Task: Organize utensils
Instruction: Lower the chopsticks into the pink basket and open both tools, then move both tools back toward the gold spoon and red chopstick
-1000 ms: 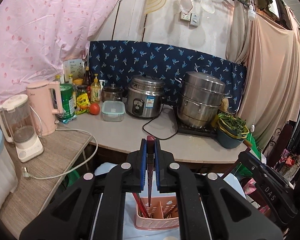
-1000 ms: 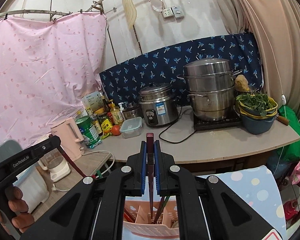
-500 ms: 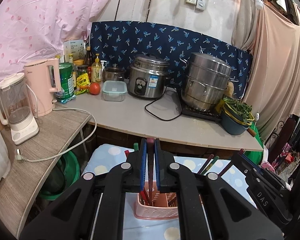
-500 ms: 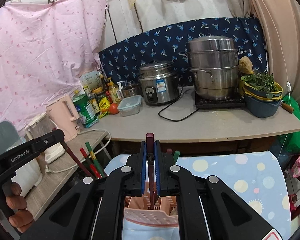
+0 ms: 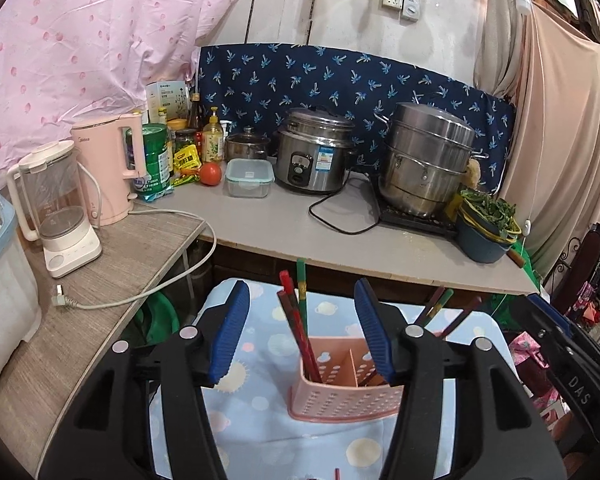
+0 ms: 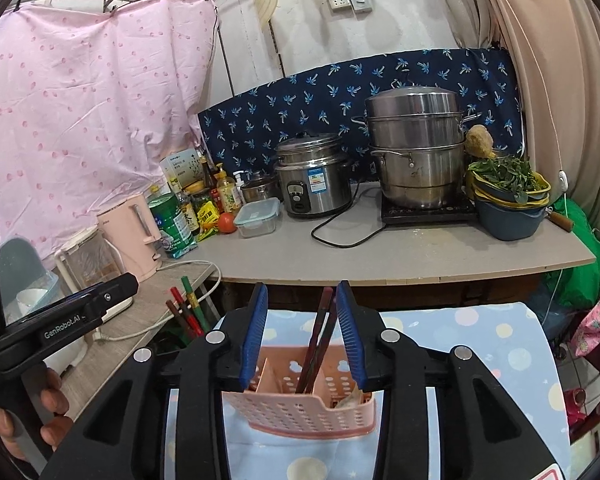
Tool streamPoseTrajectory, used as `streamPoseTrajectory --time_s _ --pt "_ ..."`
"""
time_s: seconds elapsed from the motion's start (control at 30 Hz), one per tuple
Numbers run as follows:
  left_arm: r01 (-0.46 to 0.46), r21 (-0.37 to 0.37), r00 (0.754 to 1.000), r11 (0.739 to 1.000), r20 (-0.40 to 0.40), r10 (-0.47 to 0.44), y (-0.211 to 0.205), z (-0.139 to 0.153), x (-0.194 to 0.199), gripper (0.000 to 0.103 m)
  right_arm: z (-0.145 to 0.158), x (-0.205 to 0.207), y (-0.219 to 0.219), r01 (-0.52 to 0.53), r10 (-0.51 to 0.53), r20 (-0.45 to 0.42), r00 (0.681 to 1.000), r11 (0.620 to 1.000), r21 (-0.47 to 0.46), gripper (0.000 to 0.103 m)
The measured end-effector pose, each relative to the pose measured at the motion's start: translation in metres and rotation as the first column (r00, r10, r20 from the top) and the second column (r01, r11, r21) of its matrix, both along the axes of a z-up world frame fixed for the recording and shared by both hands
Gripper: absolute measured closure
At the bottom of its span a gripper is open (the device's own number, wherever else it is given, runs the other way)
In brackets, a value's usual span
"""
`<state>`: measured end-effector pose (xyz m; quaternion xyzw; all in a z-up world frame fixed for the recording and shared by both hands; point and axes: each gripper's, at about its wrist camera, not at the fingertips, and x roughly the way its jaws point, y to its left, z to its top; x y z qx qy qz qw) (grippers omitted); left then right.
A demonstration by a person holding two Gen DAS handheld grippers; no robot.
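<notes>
Pink perforated utensil basket (image 5: 346, 390), lower centre of my left wrist view, standing on the dotted blue cloth (image 5: 256, 360); a divider splits it into compartments. Red and green chopsticks (image 5: 298, 320) stand tilted in its left compartment; dark chopsticks (image 6: 320, 340) lean in another compartment, seen centre frame in my right wrist view. My left gripper (image 5: 302, 334) has its blue-padded fingers (image 5: 230, 332) spread wide, gripping nothing, flanking the red and green chopsticks. My right gripper (image 6: 302, 334) is likewise parted, more narrowly, either side of the dark chopsticks; whether a pad touches them I cannot tell. Beyond, mid-frame, a grey counter (image 5: 284, 228) carries a rice cooker (image 5: 312, 156) and steamer pot (image 5: 426, 160); pink kettle (image 5: 110, 168) at left.
</notes>
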<state>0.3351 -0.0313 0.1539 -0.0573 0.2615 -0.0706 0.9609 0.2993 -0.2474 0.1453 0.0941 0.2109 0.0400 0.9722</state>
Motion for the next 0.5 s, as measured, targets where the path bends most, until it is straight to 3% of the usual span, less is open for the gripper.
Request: streamPoseTrajectory --time_s 0.5 --pt "-0.015 0.064 0.998 0.998 -0.064 0.019 0.006 -0.032 -0.057 0.051 -0.03 -0.073 0.03 -0.029 0.025 -0.052 0.998 0.996 -0.09 0.067"
